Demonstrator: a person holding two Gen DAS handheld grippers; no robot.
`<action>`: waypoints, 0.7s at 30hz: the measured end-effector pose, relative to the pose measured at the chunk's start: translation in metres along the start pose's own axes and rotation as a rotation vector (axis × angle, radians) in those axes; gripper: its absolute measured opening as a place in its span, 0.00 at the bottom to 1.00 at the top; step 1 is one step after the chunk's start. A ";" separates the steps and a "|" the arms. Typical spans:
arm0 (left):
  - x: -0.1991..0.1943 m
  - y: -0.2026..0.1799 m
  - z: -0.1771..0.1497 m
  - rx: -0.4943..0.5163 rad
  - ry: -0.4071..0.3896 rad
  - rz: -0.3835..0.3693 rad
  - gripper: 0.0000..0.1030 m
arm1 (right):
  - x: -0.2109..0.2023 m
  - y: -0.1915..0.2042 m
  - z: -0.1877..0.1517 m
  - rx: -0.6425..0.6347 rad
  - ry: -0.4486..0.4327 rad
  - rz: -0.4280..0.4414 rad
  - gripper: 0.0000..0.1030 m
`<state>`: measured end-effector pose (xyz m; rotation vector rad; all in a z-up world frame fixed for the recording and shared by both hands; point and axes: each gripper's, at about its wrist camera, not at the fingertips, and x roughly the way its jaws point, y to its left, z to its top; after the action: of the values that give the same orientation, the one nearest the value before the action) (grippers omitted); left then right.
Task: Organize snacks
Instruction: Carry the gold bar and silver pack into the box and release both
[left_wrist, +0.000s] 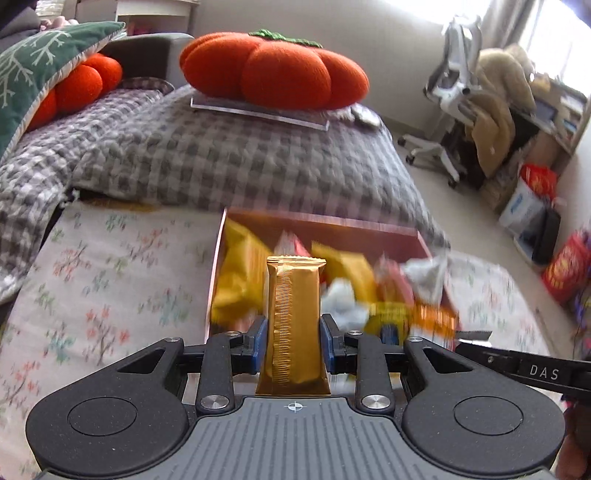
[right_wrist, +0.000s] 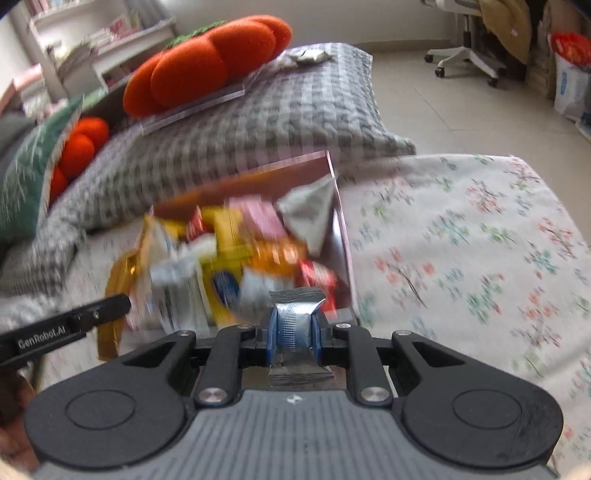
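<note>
Box: pink box (left_wrist: 325, 223) already holds many snacks.
Left gripper (left_wrist: 293, 341): pinching gold bar (left_wrist: 293, 317), unplaced.
Right gripper (right_wrist: 293, 334): pinching silver packet (right_wrist: 295, 325), unplaced.

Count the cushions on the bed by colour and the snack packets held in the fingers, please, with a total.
Orange pumpkin cushions: 2, the big one and the small one
Green cushion: 1
Gold packet held by the left gripper: 1
Silver packet held by the right gripper: 1
Total: 5
</note>
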<state>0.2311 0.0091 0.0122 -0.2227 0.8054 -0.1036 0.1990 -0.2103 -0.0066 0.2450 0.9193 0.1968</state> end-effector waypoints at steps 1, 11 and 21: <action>0.005 0.000 0.006 -0.012 -0.002 -0.013 0.26 | 0.002 -0.001 0.007 0.020 -0.010 0.015 0.16; 0.058 -0.013 0.032 -0.018 -0.048 -0.047 0.26 | 0.036 0.000 0.046 0.143 -0.059 0.120 0.16; 0.052 0.000 0.033 -0.014 -0.076 -0.042 0.29 | 0.054 0.039 0.048 0.054 -0.098 0.189 0.22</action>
<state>0.2910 0.0053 -0.0027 -0.2558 0.7264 -0.1281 0.2673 -0.1646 -0.0083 0.3893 0.8044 0.3317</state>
